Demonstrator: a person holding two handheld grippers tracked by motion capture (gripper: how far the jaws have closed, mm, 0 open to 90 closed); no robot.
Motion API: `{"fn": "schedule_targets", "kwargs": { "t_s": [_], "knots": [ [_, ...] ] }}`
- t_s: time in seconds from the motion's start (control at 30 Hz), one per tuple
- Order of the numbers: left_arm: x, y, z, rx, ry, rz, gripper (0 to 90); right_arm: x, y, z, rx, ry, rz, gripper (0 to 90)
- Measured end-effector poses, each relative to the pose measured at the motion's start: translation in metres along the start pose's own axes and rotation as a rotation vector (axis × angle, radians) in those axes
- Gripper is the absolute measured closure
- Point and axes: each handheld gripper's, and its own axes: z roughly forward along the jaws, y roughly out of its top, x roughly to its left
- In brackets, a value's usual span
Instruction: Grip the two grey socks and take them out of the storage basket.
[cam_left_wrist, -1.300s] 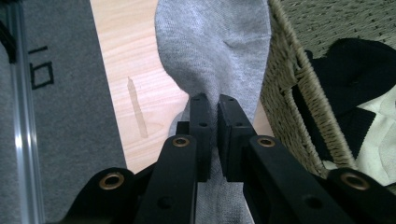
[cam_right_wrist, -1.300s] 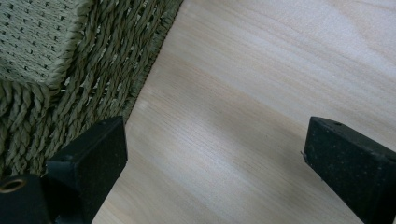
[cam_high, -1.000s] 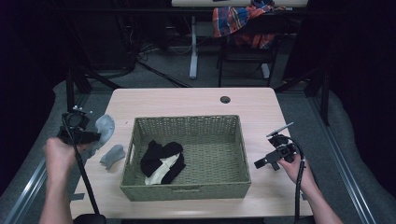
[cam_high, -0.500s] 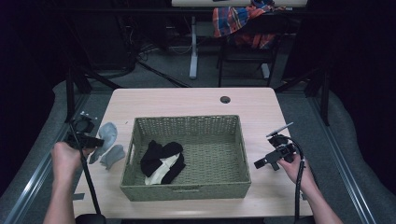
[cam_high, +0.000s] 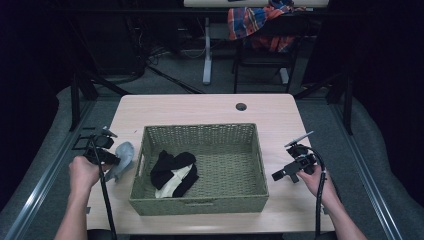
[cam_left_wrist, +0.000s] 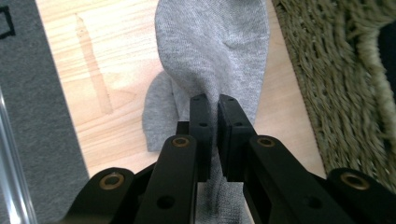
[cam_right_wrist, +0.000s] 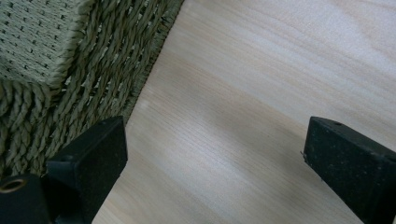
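While our left gripper (cam_left_wrist: 212, 105) pinches 1 grey sock (cam_left_wrist: 215, 51) on the table (cam_high: 200, 107), just left of the basket (cam_high: 200, 206), our right gripper (cam_right_wrist: 215, 158) waits wide open at the far side; the sock's long axis runs beside the basket's near wall.

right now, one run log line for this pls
left gripper: shut on grey sock | right gripper: open over table | basket: dark clothes
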Motion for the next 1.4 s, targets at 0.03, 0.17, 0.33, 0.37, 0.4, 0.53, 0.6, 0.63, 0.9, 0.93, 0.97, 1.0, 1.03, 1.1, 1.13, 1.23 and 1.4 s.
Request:
{"fn": "schedule_targets", "kwargs": {
  "t_s": [0.03,0.17,0.33,0.37,0.4,0.53,0.6,0.63,0.9,0.93,0.97,1.0,1.03,1.1,1.13,1.23,1.4],
  "knots": [
    [0.0,0.0,0.003,-0.005,-0.002,-0.007,85.6,0.0,0.0,0.0,0.0,0.0,0.002,6.1],
    [0.007,-0.001,0.009,-0.005,-0.018,-0.036,80.4,0.0,0.0,0.001,-0.002,0.001,0.002,6.1],
    [0.015,-0.005,0.011,-0.006,-0.079,-0.069,57.6,0.002,-0.001,0.002,-0.031,-0.001,0.024,6.1],
    [0.016,-0.006,0.009,-0.012,-0.076,-0.07,51.1,0.002,-0.001,0.001,-0.033,-0.002,0.025,6.1],
    [0.016,-0.007,0.006,-0.021,-0.074,-0.073,45.6,0.002,-0.001,0.001,-0.032,-0.002,0.023,6.1],
    [0.017,-0.014,-0.009,-0.057,-0.052,-0.089,26.1,0.001,-0.001,0.0,-0.019,-0.003,0.014,6.1],
    [0.017,-0.015,-0.012,-0.067,-0.044,-0.091,22.0,0.001,-0.001,-0.001,-0.011,-0.004,0.008,6.1],
    [0.016,-0.019,-0.02,-0.083,-0.03,-0.1,15.7,0.001,-0.002,-0.001,-0.038,-0.004,0.026,6.1],
    [0.001,-0.038,-0.034,-0.119,0.008,-0.096,6.3,0.001,-0.002,-0.005,-0.03,-0.005,0.008,5.9],
    [0.0,-0.042,-0.035,-0.118,0.012,-0.1,4.9,0.001,-0.002,-0.004,-0.04,-0.002,0.015,5.9],
    [0.0,-0.042,-0.035,-0.118,0.012,-0.1,4.1,0.001,-0.002,-0.004,-0.04,-0.002,0.015,5.9],
    [-0.002,-0.046,-0.035,-0.119,0.017,-0.105,4.1,0.002,-0.002,-0.004,-0.045,-0.005,0.021,5.9],
    [-0.004,-0.054,-0.034,-0.113,0.029,-0.102,2.5,0.002,-0.002,-0.003,-0.047,-0.005,0.022,5.9],
    [-0.004,-0.059,-0.033,-0.103,0.035,-0.102,1.2,0.003,-0.002,-0.003,-0.049,-0.007,0.028,5.8],
    [-0.005,-0.067,-0.031,-0.099,0.044,-0.109,0.4,0.003,-0.002,-0.003,-0.048,-0.005,0.028,5.8],
    [-0.008,-0.076,-0.027,-0.087,0.044,-0.105,0.1,0.002,0.0,-0.004,-0.017,-0.005,0.0,5.9],
    [-0.013,-0.082,-0.021,-0.064,0.038,-0.094,0.1,0.002,-0.001,-0.003,-0.026,-0.003,0.008,5.9]
  ]
}}
